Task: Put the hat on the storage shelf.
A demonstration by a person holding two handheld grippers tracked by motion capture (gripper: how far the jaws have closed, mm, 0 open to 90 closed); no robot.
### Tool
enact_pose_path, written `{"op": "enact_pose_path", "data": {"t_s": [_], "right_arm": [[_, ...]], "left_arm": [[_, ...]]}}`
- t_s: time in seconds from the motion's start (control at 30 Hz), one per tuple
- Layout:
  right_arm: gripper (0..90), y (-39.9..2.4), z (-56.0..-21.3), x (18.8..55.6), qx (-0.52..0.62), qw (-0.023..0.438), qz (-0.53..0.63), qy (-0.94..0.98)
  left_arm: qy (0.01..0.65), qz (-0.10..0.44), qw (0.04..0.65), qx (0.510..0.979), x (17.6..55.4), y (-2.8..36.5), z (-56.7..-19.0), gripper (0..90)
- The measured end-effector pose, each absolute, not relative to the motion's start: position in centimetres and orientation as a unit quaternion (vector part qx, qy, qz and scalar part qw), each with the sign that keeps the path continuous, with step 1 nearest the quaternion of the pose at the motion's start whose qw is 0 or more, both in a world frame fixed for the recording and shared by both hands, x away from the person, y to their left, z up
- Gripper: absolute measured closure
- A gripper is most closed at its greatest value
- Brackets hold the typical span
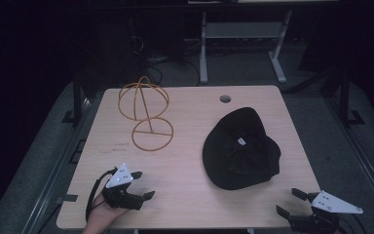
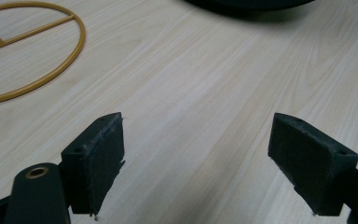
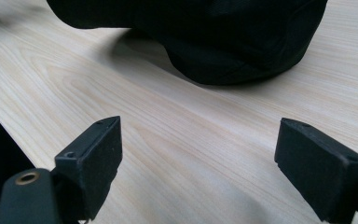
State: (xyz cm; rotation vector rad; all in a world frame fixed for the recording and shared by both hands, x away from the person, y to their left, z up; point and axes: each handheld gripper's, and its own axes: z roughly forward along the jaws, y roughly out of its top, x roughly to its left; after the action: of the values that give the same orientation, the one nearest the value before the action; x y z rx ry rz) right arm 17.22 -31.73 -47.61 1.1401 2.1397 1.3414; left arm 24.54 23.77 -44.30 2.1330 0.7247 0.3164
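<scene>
Hat, black, soft, floppy cloth, likely light, crown-down right of wire stand on table; best pinched at near brim edge; left gripper and right gripper both spread, empty.

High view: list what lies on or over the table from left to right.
Left gripper, open over the near edge → gold wire hat stand → black hat, lying upside down → right gripper, open at the near right corner.
</scene>
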Motion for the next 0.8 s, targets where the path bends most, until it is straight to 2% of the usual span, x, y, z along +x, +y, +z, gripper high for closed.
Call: {"op": "enact_pose_path", "data": {"t_s": [0.37, 0.8], "right_arm": [[14.3, -31.7, -47.4, 17.2, 0.401, 0.187, 0.479, 0.758], [14.3, -32.0, -47.3, 17.0, 0.407, 0.189, 0.482, 0.753]], "left_arm": [[0.275, 0.120, 0.426, 0.854, 24.3, 22.4, -43.8, 17.7], [0.232, 0.098, 0.428, 0.868, 24.6, 18.6, -42.5, 17.6]]}}
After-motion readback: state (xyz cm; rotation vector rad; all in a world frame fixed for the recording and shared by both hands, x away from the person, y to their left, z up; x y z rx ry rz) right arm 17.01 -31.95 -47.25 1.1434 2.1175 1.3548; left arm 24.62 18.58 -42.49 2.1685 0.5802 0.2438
